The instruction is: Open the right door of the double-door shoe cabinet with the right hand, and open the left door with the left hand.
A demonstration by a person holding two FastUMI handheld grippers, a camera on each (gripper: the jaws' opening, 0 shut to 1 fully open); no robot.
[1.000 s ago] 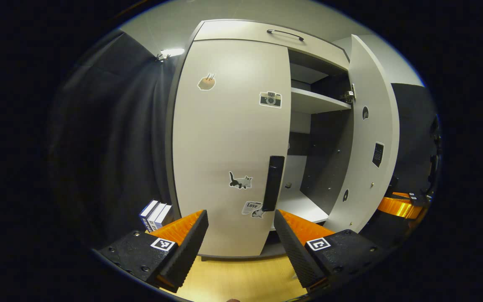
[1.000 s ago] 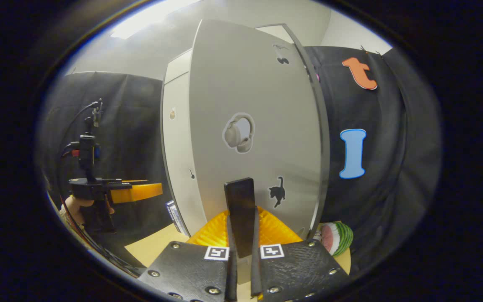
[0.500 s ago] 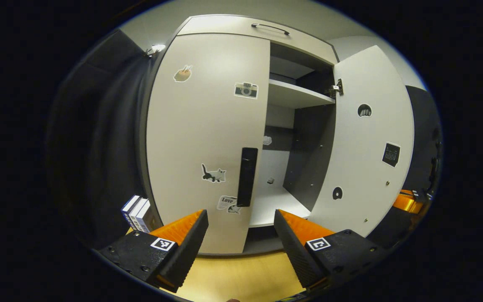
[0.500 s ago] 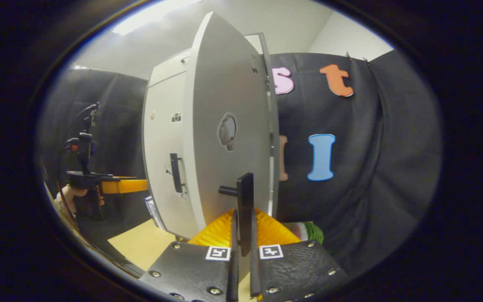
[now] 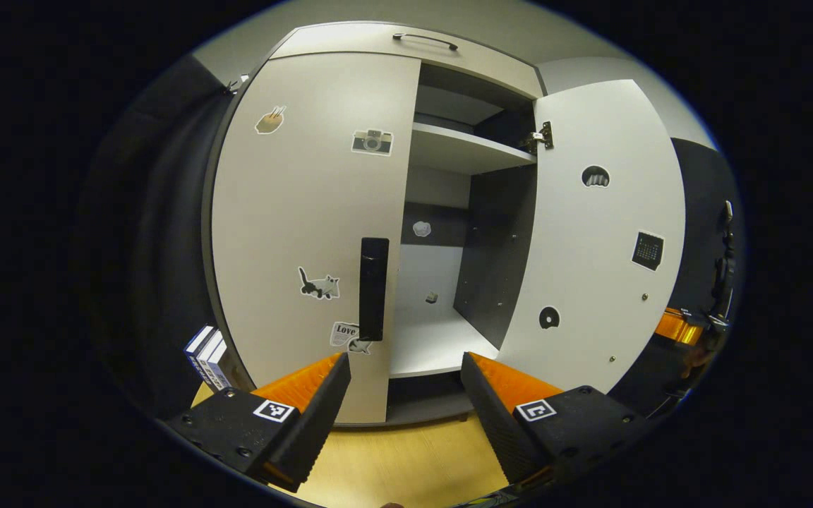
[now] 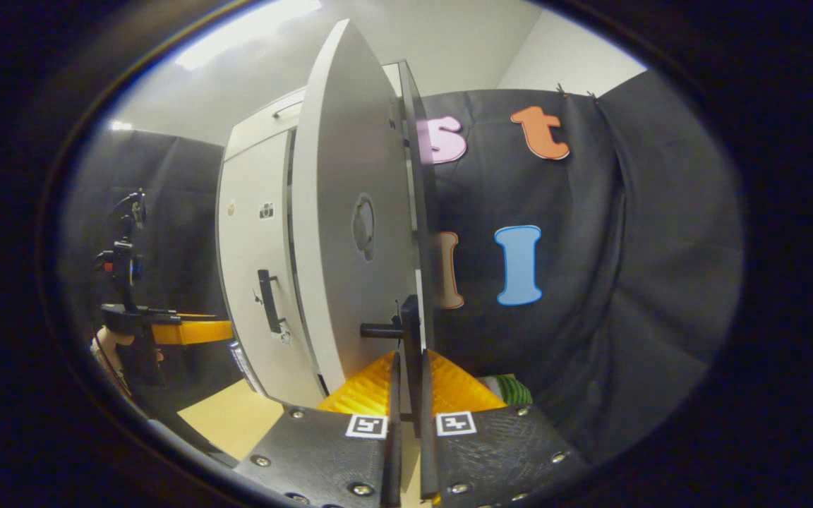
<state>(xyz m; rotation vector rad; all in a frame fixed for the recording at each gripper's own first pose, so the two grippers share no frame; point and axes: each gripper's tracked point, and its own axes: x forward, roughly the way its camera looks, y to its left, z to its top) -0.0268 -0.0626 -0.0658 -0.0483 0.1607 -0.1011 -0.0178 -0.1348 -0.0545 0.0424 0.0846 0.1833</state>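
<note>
Right door (image 5: pixel 593 240) swung wide open, its handle (image 6: pixel 410 331) pinched between right gripper (image 6: pixel 406 395) fingers. Left door (image 5: pixel 308 212) shut against cabinet (image 5: pixel 477 60); its black handle (image 5: pixel 372 288) sits ahead of left gripper (image 5: pixel 405 395), apart from it, fingers spread. Books (image 5: pixel 207 353) stand beside cabinet on wooden floor (image 5: pixel 406 466).

The right claw (image 6: pixel 406 367) is clamped on the black handle (image 6: pixel 411 331) of the right door (image 6: pixel 350 233), which stands swung wide from the shoe cabinet (image 6: pixel 255 233). Left of that door, the left claw (image 6: pixel 191 330) hovers before the closed left door's handle (image 6: pixel 268 301), apart from it.
</note>
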